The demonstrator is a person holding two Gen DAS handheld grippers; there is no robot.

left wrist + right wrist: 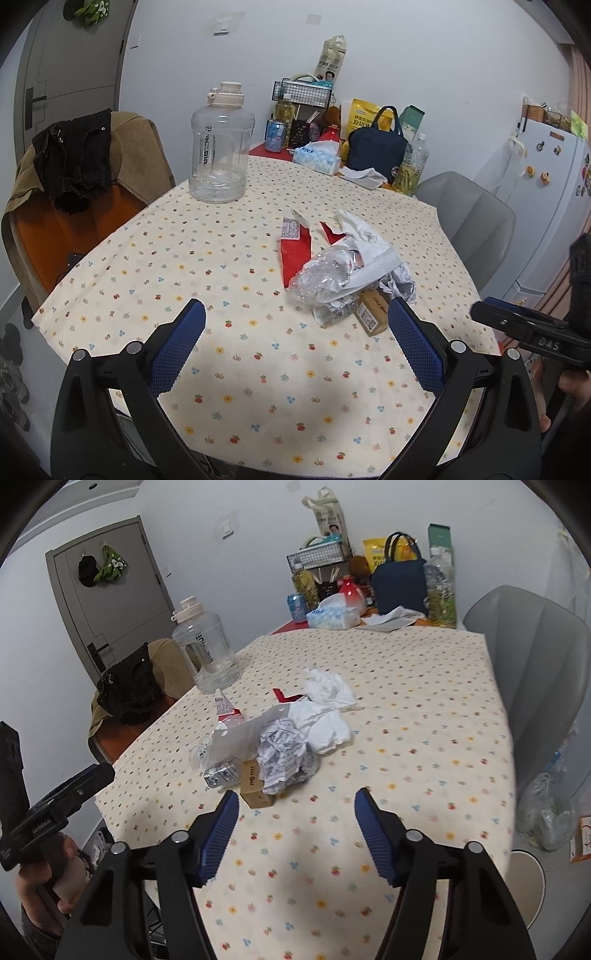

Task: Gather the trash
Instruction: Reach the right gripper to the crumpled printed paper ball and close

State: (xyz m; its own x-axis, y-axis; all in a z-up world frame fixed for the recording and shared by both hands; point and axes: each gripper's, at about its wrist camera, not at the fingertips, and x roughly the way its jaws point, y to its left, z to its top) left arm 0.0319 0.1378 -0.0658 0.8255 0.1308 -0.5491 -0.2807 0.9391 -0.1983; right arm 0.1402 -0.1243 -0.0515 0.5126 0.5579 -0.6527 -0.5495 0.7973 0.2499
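Lying mid-table, the trash pile [280, 738] is being faced by both spread-jawed, empty grippers; it is being held just ahead-left of the right gripper [295, 805], judged nearer than the left gripper [295, 317].

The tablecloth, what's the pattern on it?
The tablecloth is cream with tiny scattered flowers and fruits in red, yellow and blue; the left wrist view shows it best.

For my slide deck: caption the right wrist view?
Open right gripper hovers before a trash pile on the floral tablecloth.
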